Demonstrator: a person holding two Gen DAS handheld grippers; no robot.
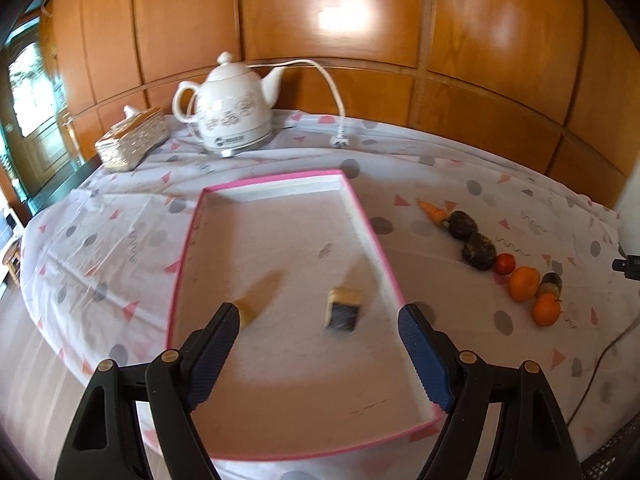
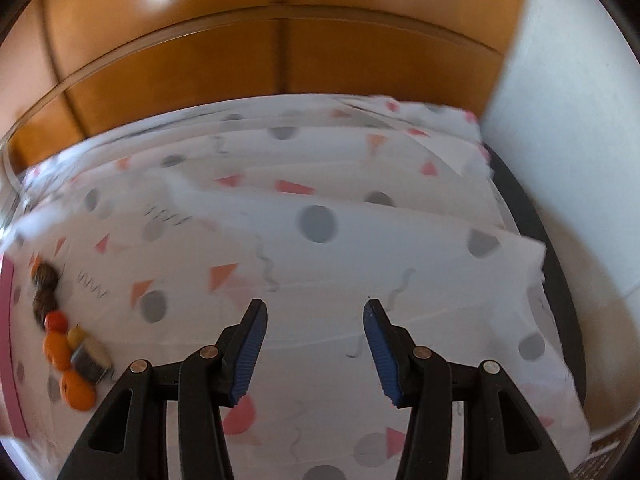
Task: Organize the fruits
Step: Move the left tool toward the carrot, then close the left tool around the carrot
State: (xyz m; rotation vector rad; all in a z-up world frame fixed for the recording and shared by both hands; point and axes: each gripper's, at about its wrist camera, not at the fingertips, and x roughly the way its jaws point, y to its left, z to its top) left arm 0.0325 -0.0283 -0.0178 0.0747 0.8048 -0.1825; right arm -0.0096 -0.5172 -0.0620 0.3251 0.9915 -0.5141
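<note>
A pink-rimmed white tray lies on the patterned tablecloth. In it lie a dark and tan block and a blurred yellowish piece. My left gripper is open above the tray's near part, holding nothing. To the tray's right lies a row: a carrot, two dark fruits, a red tomato and two oranges. The right wrist view shows this row blurred at its left edge, with an orange nearest. My right gripper is open and empty over bare cloth.
A white electric kettle with cord and plug stands at the back. A woven tissue box sits left of it. A wooden panelled wall runs behind. The table's right edge borders a white wall.
</note>
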